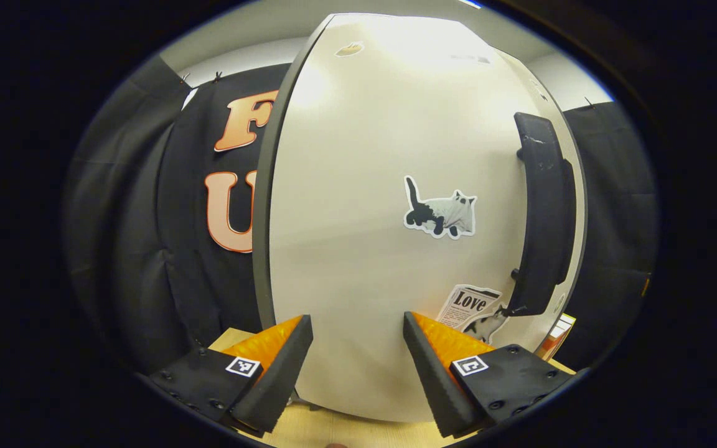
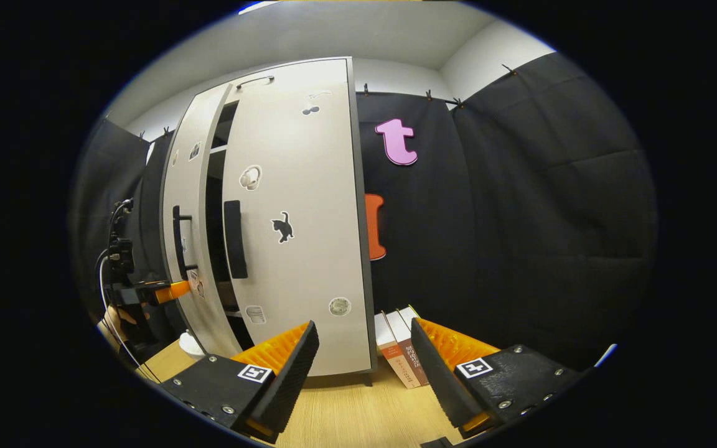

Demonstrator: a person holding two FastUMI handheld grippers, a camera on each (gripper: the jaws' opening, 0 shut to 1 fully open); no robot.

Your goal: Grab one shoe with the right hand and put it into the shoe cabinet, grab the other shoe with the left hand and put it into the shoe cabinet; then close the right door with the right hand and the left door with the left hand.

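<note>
The cabinet's white left door [image 1: 365, 218] stands close in front of my left gripper [image 1: 357, 318], which is open and empty, its fingertips near the door's face. The door's black handle [image 1: 545, 218] runs down its right side. In the right gripper view the right door [image 2: 309, 249] looks nearly flush with the cabinet. The left door [image 2: 187, 186] stands ajar beside it, with a dark gap [image 2: 215, 218] and shelves between them. The left gripper [image 2: 168, 291] touches that left door low down. My right gripper [image 2: 364, 325] is open and empty, back from the cabinet.
Books [image 2: 402, 354] lean against the wall just right of the cabinet on the wooden table [image 2: 346, 410]. A person's hand [image 2: 116, 320] holds the left gripper at the far left. Black cloth walls surround the booth.
</note>
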